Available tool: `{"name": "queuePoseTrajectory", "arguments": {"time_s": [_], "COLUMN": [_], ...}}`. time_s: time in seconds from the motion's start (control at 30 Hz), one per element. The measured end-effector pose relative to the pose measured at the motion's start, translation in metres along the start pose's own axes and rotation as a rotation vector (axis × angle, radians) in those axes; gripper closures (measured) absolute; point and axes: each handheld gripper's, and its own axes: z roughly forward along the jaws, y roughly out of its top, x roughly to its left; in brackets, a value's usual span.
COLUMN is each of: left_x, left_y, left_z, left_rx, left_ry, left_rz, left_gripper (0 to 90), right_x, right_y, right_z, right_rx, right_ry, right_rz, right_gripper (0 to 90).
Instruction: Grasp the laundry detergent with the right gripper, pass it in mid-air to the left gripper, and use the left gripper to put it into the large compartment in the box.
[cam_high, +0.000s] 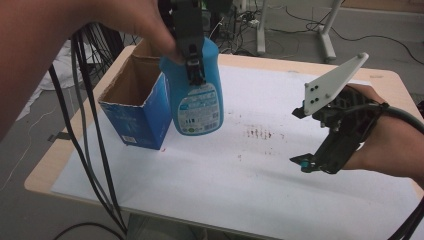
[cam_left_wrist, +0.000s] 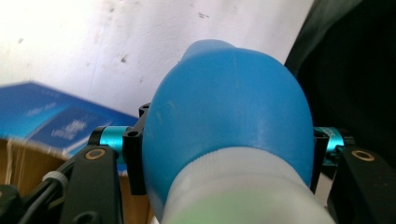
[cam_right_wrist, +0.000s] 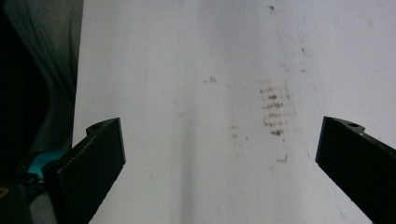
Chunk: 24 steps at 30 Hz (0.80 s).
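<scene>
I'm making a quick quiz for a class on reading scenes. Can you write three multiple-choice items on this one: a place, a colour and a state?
1. Where is the bottle?
A. lying on the white sheet
B. held up beside the open box
C. inside the box

2. What colour is the outside of the box?
A. blue
B. red
C. green

3. How does the right gripper stand?
A. shut on the bottle
B. shut on the box
C. open, holding nothing

Answers:
1 B, the left gripper grips the bottle near its top, next to the box.
2 A, its printed walls are blue, with brown cardboard inside.
3 C, the right gripper view shows its jaws wide apart over the stained white sheet.
</scene>
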Motion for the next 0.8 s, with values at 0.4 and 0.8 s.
{"name": "queuePoseTrajectory", "arguments": {"time_s": [0.4,0.8], "left_x": [0.029,0.065], "left_y": [-0.03,-0.078], "left_z": [-0.042,-0.071], "left_rx": [-0.049,-0.111], "left_ry": [0.056,0.107], "left_rz": [-0.285,-0.645], "left_gripper": [38.1,38.1], "right_x": [-0.01,-0.012], "right_y": [-0.002,-0.005], "right_z": [-0.019,-0.029], "right_rx": [0.106,0.15], "right_ry": [0.003,-0.006], "right_rz": [-0.014,-0.016], "right_gripper": [0.6,0.6]}}
